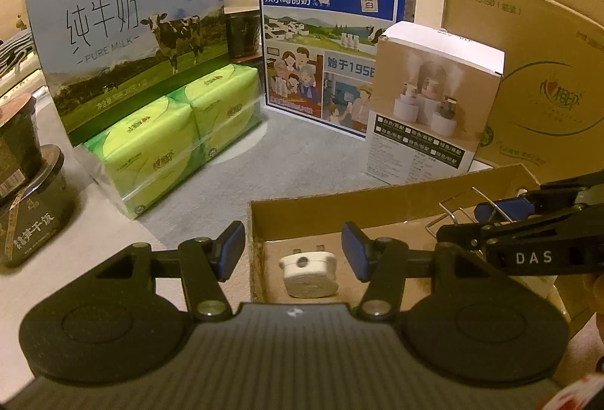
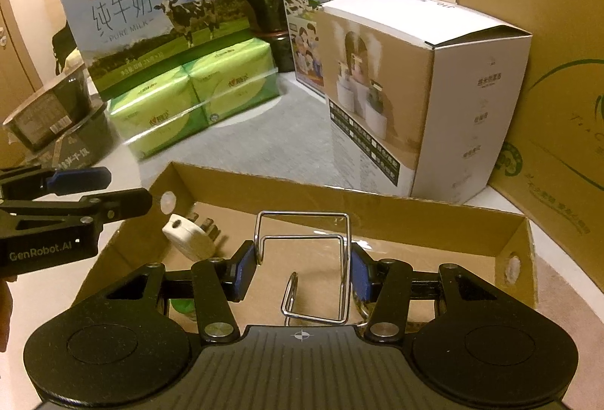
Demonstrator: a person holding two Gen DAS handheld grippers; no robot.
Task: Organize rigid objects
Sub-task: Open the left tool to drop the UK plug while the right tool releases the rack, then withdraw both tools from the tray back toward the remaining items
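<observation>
A shallow open cardboard box (image 1: 321, 208) (image 2: 415, 213) lies on the table. A white plug adapter (image 1: 309, 274) (image 2: 190, 238) lies on its floor at the left end. My left gripper (image 1: 292, 253) is open and empty, hovering above the adapter and the box's left wall. My right gripper (image 2: 302, 272) is shut on a bent metal wire rack (image 2: 305, 251), held over the middle of the box; the rack also shows in the left wrist view (image 1: 458, 210). A small green object (image 2: 181, 306) lies partly hidden under my right gripper.
Behind the box stand a white humidifier carton (image 1: 434, 108) (image 2: 415, 96), two milk cartons (image 1: 128, 43) (image 1: 328, 32), green tissue packs (image 1: 170, 134) (image 2: 192, 100) and a large brown shipping box (image 1: 536, 43) (image 2: 547, 89). Dark food tubs (image 1: 26, 198) (image 2: 56, 119) sit at the left.
</observation>
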